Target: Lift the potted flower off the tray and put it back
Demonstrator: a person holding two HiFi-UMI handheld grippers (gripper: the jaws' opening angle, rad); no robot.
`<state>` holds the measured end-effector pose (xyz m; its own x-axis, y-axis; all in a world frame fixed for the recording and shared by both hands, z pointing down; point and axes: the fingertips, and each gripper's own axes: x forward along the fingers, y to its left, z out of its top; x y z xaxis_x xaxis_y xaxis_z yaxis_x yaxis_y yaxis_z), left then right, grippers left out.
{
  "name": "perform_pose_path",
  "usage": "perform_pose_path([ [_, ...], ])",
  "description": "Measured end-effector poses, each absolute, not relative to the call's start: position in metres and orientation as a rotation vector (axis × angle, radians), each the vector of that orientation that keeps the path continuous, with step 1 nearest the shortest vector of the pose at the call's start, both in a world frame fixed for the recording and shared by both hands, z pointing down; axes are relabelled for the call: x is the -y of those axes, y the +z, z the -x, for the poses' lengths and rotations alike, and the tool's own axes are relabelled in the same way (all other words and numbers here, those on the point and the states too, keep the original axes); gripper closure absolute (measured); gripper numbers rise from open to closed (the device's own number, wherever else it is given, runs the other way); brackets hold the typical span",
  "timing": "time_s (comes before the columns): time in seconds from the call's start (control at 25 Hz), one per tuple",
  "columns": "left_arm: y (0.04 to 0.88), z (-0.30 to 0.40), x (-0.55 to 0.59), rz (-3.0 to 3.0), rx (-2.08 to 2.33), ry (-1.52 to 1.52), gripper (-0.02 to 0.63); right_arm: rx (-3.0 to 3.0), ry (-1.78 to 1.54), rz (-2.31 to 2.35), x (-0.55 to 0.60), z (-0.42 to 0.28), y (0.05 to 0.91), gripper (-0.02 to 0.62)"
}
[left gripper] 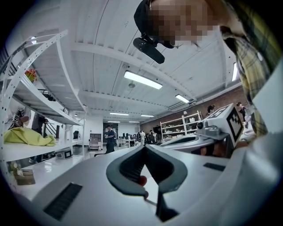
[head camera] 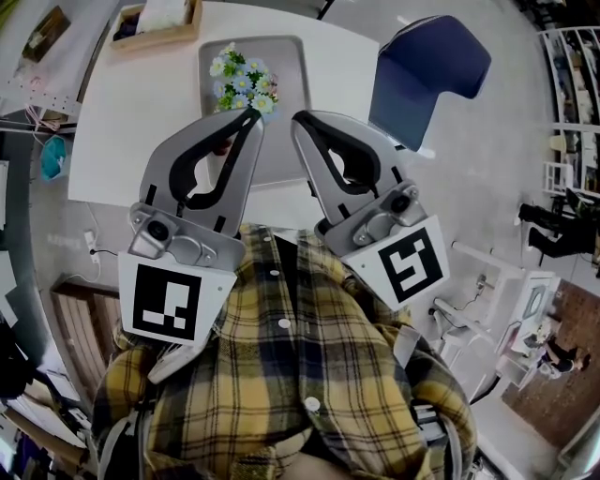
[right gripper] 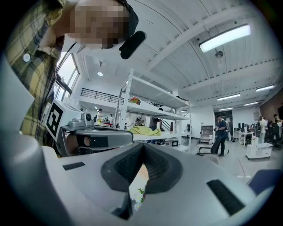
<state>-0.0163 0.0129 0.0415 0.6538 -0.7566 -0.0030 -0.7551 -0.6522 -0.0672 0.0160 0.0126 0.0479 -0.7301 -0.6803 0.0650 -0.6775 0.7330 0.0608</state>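
Note:
The potted flower point(head camera: 242, 86), white and blue blossoms with green leaves, stands on a grey tray point(head camera: 286, 56) on the white table. My left gripper point(head camera: 255, 114) and right gripper point(head camera: 298, 119) are held side by side in front of my chest, pointing level, with their tips over the tray's near edge. Each has its jaws shut with nothing between them. In the left gripper view the left gripper point(left gripper: 144, 146) looks out across the room. A bit of the potted flower point(right gripper: 138, 196) shows below the right gripper point(right gripper: 143, 145) in its own view.
The white table point(head camera: 141, 122) carries a wooden box point(head camera: 155, 28) at its far left corner. A blue chair point(head camera: 427, 75) stands to the right of the table. White shelving point(right gripper: 146, 99) and several people stand further off in the room.

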Motion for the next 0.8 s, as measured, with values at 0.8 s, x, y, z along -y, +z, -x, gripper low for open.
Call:
perform_pose_path([
  [0.8,0.0453,0.0161,-0.0096,2.81,-1.28,-0.055,0.598,2.827,-0.022,-1.146,-0.0119,-0.0201,0.0542,0.597],
])
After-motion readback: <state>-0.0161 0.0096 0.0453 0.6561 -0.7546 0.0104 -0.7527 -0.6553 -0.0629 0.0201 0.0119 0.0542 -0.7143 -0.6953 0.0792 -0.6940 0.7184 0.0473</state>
